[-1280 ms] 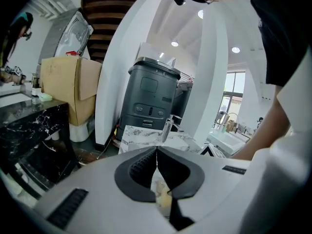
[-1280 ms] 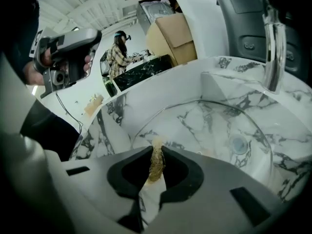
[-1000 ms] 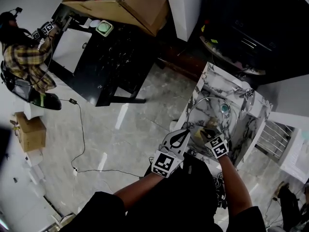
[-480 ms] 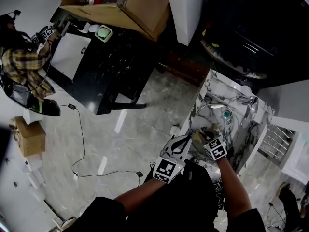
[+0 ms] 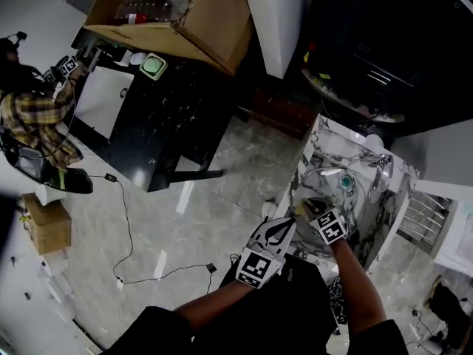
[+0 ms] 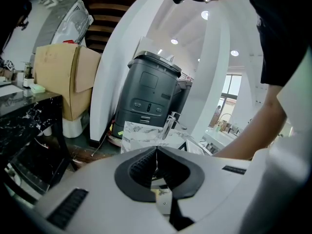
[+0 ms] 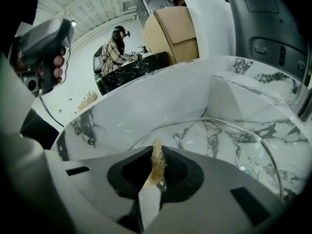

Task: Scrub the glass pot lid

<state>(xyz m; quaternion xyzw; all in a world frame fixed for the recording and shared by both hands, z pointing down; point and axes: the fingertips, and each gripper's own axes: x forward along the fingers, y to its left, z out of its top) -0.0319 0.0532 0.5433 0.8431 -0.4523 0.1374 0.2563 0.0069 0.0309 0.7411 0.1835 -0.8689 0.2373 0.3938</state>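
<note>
Right gripper (image 7: 157, 152) is clamped shut on a tan scrub pad (image 7: 157, 164). Left gripper (image 6: 156, 155) is closed on nothing, off to the side. The glass pot lid (image 7: 234, 140) lies tilted in the marble sink (image 7: 146, 101). It's round, so no long axis. No suds are visible, so most of the scrubbing is probably left.
</note>
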